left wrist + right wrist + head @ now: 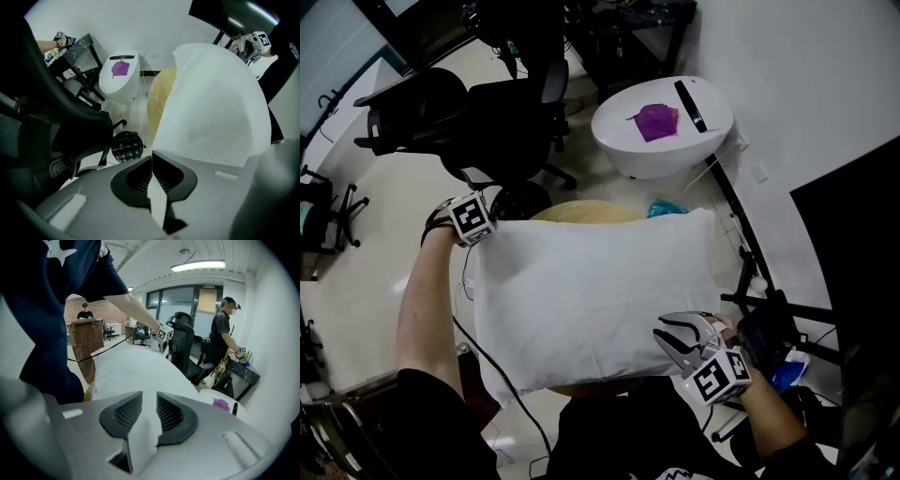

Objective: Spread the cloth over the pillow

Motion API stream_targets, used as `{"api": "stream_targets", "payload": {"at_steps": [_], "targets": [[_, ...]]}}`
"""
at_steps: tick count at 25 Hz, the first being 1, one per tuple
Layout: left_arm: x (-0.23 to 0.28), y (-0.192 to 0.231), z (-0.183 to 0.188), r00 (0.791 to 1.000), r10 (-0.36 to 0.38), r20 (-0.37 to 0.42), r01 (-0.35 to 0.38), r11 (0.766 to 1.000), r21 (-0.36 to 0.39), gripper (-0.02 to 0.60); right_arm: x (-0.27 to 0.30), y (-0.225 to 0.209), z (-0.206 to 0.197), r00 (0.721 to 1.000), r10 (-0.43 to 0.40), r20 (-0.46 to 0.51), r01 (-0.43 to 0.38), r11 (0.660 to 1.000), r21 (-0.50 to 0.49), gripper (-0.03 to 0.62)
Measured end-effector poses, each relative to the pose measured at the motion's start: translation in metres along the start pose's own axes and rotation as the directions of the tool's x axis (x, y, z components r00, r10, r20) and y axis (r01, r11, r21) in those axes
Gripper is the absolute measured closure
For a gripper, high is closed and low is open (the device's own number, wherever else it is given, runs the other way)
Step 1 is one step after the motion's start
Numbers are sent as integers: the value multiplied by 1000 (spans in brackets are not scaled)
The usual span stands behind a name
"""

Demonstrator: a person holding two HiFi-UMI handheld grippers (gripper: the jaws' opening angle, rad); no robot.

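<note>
Both clamping the cloth (pixel 581 291), left claw (pixel 151 176) points down, right claw (pixel 667 336) slants down.

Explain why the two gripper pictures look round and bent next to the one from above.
Left gripper view: a wide-angle lens darkens the corners and makes the white cloth bulge. Right gripper view: same bending, plus glare from the ceiling light. Head view: straighter lines, even light, fairly sharp.

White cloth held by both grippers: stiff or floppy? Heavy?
Likely floppy: the white fabric cloth bows and wrinkles between the left gripper and right gripper. Probably light: thin corner pinches carry it. It may slip, since little fabric is gripped.
</note>
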State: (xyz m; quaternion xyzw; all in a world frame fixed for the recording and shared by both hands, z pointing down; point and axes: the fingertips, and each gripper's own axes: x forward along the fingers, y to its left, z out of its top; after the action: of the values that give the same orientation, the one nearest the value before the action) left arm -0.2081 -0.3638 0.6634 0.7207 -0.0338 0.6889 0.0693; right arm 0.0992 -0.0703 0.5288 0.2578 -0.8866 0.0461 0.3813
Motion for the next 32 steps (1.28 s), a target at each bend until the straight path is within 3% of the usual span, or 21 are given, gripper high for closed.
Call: {"api": "stream_targets", "payload": {"at_steps": [6,12,19,22,24,26,32], "targets": [[17,-12,-5,1000,-12,-24,12,1000,2,581,15,10,-22,995,12,-104,-14,1000,-18,487],[19,-14,-4,1000,14,-13,-14,1000,0,581,19,11,-30,993,4,-121,-2,1000,16,487],[2,-17,-5,996,48,76,-42,997,-70,578,13,14,-29,993,-45,-113,49,998,33,487],[-8,-12,-15,990,120,68,-116,991,-65,561,9,17,-24,993,-65,-98,70,996,48,487],[-20,-1,-28,975,215,49,-213,976,-46,547,6,20,-20,992,-82,-95,87,995,52,487],[-32,6,-42,959,278,59,-272,958,-85,529,3,21,-15,990,-105,-94,110,992,54,487],[-58,-32,-60,936,301,181,-282,952,-121,514,-9,24,-13,974,-202,-100,211,973,92,487]]}}
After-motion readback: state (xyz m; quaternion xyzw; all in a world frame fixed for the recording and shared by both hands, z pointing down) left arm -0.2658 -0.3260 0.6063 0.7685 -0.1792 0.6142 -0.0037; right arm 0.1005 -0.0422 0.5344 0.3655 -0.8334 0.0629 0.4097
